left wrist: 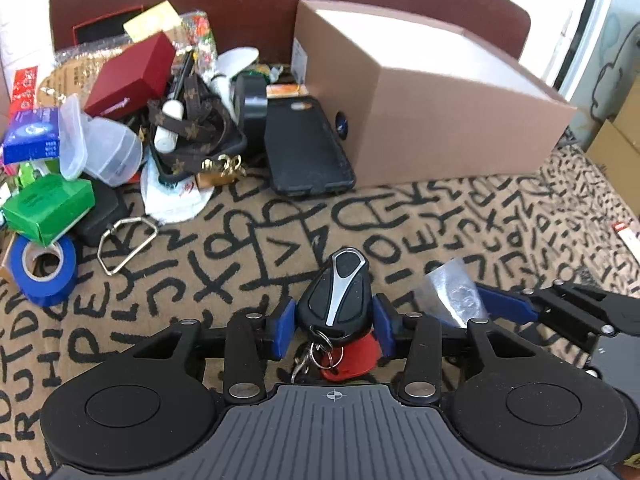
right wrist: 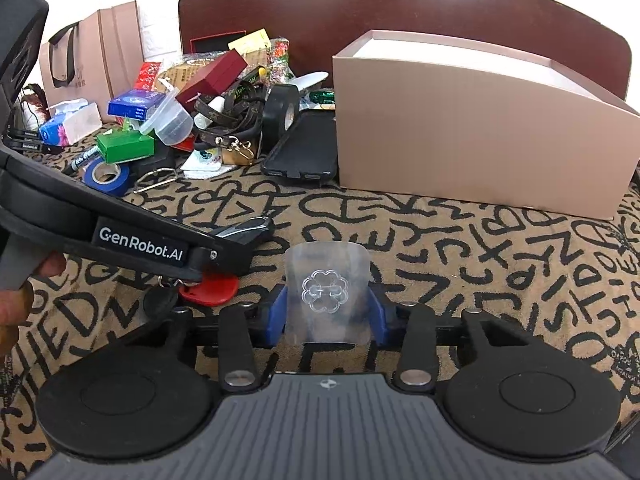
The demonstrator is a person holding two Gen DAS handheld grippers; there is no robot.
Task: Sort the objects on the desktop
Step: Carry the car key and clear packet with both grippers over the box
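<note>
My left gripper (left wrist: 334, 320) is clamped on a black key fob (left wrist: 335, 296) with a silver stripe down its middle, its key ring and red tag (left wrist: 352, 360) hanging beneath over the letter-patterned cloth (left wrist: 200, 272). My right gripper (right wrist: 327, 312) pinches a small clear plastic piece (right wrist: 326, 292), curved and embossed with a clover outline, just beside the fob. Behind them sit the open tan box (right wrist: 460, 120) and the clutter pile with a blue tape roll (left wrist: 46, 268).
</note>
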